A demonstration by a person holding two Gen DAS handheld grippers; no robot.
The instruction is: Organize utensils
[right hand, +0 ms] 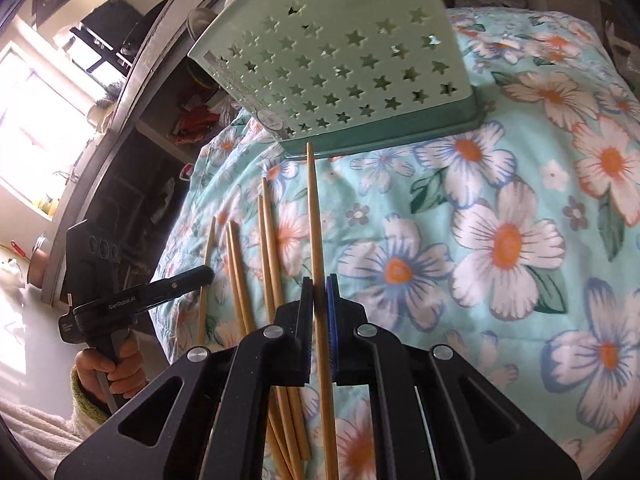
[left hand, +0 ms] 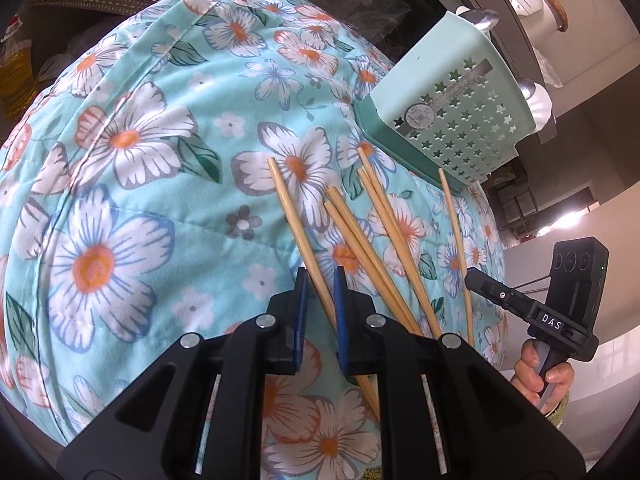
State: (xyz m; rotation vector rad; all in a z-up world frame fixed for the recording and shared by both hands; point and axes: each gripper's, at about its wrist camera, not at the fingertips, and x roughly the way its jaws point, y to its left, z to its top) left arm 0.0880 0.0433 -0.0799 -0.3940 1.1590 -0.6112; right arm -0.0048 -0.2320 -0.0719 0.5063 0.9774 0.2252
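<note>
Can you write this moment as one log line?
left gripper open around leftmost chopstick | right gripper shut on rightmost chopstick | mint holder standing on floral cloth

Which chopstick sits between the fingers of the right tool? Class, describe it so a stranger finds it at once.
Start at the green basket with star holes on the floral cloth. Several chopsticks fan out below it. The one meant lies nearest the basket's corner, apart from the bunch, between the right tool's blue pads.
</note>
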